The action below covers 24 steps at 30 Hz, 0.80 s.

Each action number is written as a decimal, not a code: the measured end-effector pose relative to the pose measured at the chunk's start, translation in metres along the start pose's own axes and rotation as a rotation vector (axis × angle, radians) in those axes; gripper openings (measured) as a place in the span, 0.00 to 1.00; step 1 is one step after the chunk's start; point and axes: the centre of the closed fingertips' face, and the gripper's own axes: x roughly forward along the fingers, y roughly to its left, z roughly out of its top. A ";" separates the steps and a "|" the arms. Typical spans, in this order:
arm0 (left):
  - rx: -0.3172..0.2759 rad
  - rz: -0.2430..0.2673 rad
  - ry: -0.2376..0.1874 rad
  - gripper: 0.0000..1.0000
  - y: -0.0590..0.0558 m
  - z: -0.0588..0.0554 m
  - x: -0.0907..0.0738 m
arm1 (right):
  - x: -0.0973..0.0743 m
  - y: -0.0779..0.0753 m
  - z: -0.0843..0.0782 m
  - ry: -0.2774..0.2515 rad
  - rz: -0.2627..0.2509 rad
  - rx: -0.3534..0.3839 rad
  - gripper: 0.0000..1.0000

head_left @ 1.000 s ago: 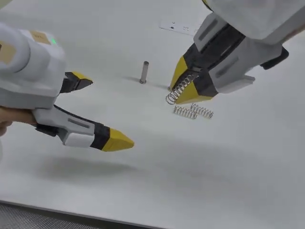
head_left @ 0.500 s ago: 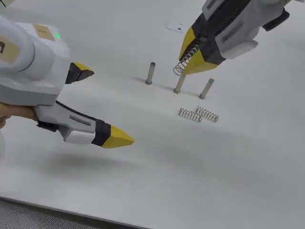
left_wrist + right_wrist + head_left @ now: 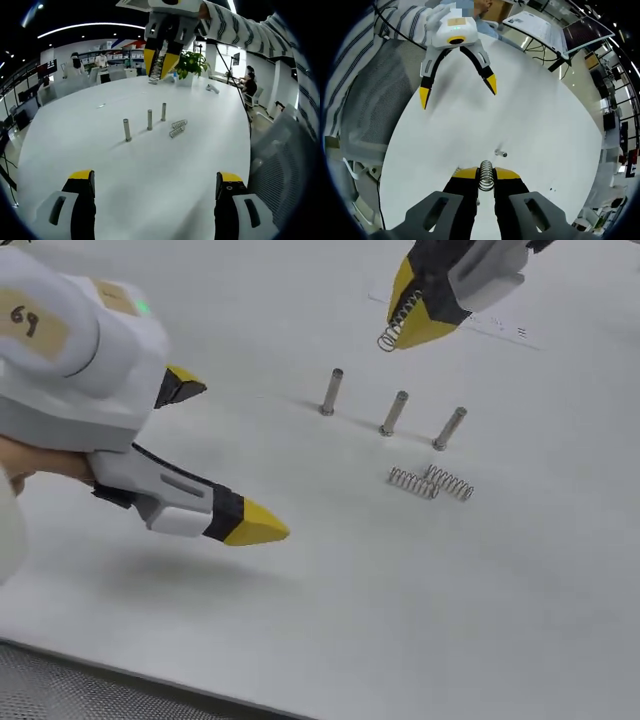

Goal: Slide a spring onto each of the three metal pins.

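Your white table (image 3: 420, 620) carries three upright pins (image 3: 394, 412), all bare. Your left gripper (image 3: 230, 460) hangs wide open, well off to the side of the pins. Your right gripper (image 3: 408, 318) pinches one spring (image 3: 392, 328) above and beyond them. Two loose springs (image 3: 412, 481) lie just in front of the pins. The first threading looks to be in hand: line the coil's open end over a pin top, then lower it.

White table (image 3: 300, 640), three upright pins (image 3: 393, 412), two springs (image 3: 413, 481)

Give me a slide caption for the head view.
Right gripper holds a spring aloft; three metal pins stand bare, two springs lie beside them; left gripper open.
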 end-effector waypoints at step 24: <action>0.002 -0.044 0.022 0.95 -0.009 -0.007 0.008 | 0.066 -0.029 -0.004 0.064 0.078 -0.008 0.08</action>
